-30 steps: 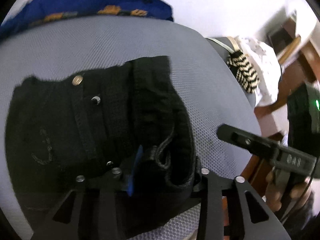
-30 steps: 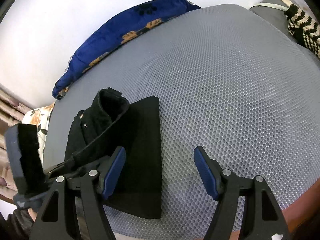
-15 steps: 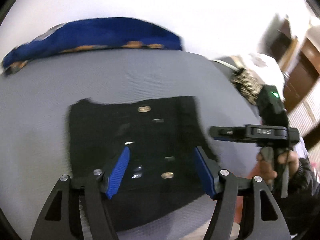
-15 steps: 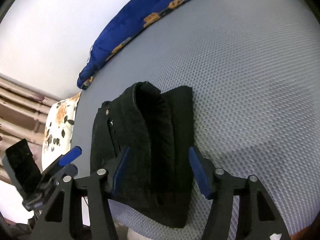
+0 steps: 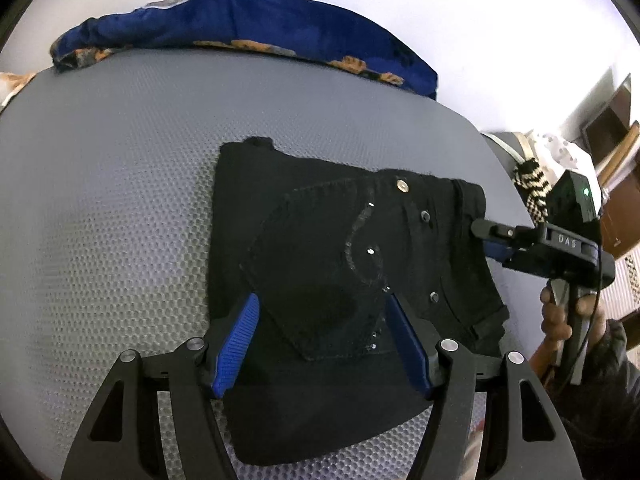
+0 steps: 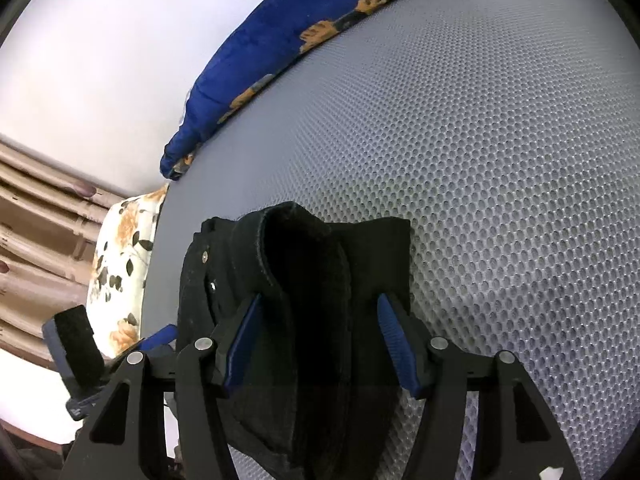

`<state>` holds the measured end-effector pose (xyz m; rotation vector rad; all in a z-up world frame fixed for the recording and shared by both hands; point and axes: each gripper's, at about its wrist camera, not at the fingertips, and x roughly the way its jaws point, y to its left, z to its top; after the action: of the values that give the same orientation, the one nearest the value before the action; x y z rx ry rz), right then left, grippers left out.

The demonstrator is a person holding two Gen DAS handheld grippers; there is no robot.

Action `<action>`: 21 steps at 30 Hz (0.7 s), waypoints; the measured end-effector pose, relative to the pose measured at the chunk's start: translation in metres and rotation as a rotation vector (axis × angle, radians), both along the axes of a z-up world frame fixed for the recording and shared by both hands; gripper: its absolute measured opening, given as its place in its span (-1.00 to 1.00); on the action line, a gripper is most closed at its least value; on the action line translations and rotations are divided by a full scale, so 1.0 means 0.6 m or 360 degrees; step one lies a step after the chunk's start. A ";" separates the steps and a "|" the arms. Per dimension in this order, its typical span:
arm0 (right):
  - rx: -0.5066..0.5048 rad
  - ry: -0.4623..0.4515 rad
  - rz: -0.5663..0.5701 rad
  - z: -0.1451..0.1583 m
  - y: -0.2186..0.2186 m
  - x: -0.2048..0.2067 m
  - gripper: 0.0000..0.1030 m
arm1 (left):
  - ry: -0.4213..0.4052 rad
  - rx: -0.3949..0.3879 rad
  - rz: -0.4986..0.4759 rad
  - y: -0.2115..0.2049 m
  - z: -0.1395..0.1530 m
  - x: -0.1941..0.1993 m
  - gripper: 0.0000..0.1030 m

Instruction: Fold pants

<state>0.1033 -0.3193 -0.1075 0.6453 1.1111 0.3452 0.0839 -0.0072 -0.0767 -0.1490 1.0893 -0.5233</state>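
Observation:
The black pants (image 5: 340,256) lie folded into a compact rectangle on the grey mesh bed surface (image 5: 120,200), back pocket and metal rivets facing up. My left gripper (image 5: 322,340) is open and hovers just above the near edge of the bundle, holding nothing. In the right wrist view the pants (image 6: 304,280) show end-on, with the thick folded waistband edge raised. My right gripper (image 6: 320,344) is open, its blue pads straddling that raised edge. The right gripper also shows in the left wrist view (image 5: 492,240) at the right edge of the pants.
A blue pillow with orange prints (image 5: 240,24) lies along the far edge by the white wall. A floral pillow (image 6: 120,256) sits at the left. A black-and-white striped cloth (image 5: 532,188) and wooden furniture (image 5: 616,128) are at the right.
My left gripper let go of the pants fold, opened and pulled back and up. The pants now lie flat. My right gripper moved left onto the pants' raised edge.

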 end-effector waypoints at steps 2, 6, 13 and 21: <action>-0.0010 -0.0006 0.0021 0.002 -0.004 -0.008 0.02 | 0.0009 0.0013 -0.0015 -0.005 -0.008 0.000 0.30; -0.0028 -0.0028 0.0072 0.000 0.000 -0.024 0.02 | 0.0039 0.0015 -0.0030 -0.007 -0.025 -0.003 0.30; 0.0003 -0.0080 0.0186 0.005 0.020 -0.023 0.02 | 0.0051 0.0013 -0.0027 -0.009 -0.033 0.001 0.30; 0.0113 -0.0067 0.0195 -0.021 0.021 0.024 0.00 | 0.0049 0.0029 -0.0039 -0.022 -0.038 0.006 0.35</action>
<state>0.1176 -0.3068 -0.1204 0.6314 1.1045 0.5029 0.0875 -0.0202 -0.0995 -0.1287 1.1270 -0.5344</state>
